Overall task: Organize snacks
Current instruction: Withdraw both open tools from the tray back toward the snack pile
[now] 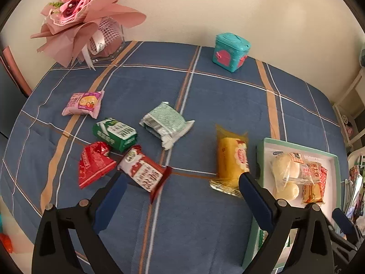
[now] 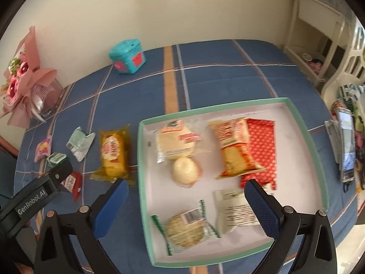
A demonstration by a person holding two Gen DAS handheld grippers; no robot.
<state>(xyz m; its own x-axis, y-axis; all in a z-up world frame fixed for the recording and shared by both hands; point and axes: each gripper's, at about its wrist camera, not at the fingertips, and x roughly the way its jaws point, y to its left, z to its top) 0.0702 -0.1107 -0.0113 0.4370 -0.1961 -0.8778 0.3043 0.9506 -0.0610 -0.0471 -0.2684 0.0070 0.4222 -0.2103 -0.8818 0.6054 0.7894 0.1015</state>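
A table under a blue woven cloth [image 1: 205, 96] with orange and white stripes carries many small snacks. On the left part lie a pink glossy snack packet [image 1: 83, 104], a green and white plastic packet [image 1: 115, 134], a crinkled red foil packet [image 1: 94, 163], a red and white wrapper with large characters [image 1: 144, 171] and a pale green, wrinkled packet [image 1: 167, 123]. A long yellow cake in clear wrapper [image 1: 231, 159] lies just beside the shallow white cardboard tray with mint green rim [image 2: 303, 123].

Inside the tray rest a round pale bun in clear film [image 2: 175, 143], a smooth white ball-shaped bun [image 2: 185, 171], an orange cake packet [image 2: 235, 146] lying partly on a flat red dotted packet [image 2: 262, 150], a round biscuit in green-edged film [image 2: 184, 228] and a white printed packet [image 2: 235, 212].

The left gripper [image 1: 182, 188] stands wide open over the cloth with nothing between its blue padded fingers. The right gripper [image 2: 186, 195] is also wide open above the tray and holds nothing.

At the wall stand a pink paper flower bouquet [image 1: 75, 11] and a teal plastic box [image 1: 231, 51].
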